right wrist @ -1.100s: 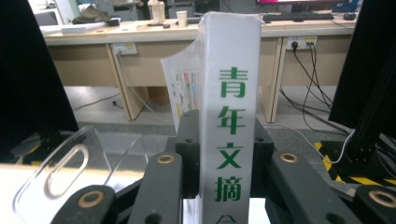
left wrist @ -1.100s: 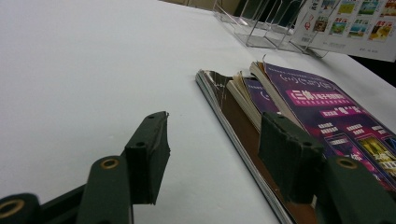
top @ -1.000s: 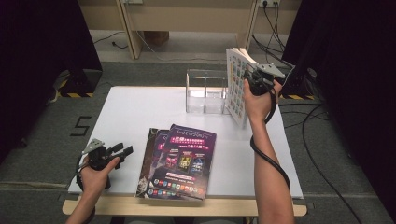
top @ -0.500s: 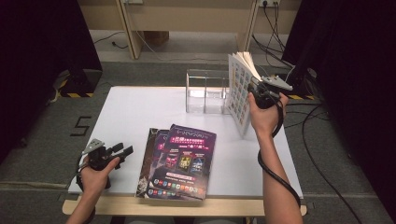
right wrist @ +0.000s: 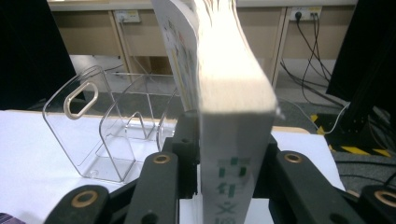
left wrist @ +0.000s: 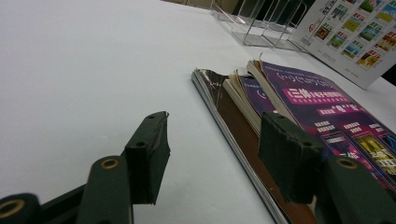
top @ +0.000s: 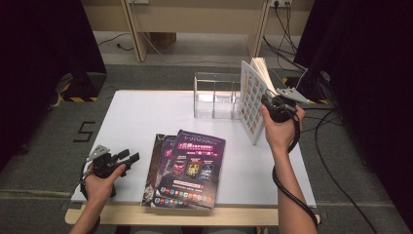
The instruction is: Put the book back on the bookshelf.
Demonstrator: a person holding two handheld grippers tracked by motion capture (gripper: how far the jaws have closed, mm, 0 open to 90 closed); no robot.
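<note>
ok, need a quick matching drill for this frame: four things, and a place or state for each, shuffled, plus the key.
Things:
1. white book
2. purple magazine
3. clear rack
4. left gripper

Place or state:
A. flat, top of the stack near the table's front edge
B. jaws open, nothing between them
C. upright between the right gripper's jaws
D. empty, at the table's far edge

Pairs: 1-C, 2-A, 3-D, 4-B

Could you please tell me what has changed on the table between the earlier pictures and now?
The right claw carried the white book rightward, away from the clear rack, standing it on the table's right side; its jaws have just been opening, the book between them. The left claw and purple books stayed put.
</note>
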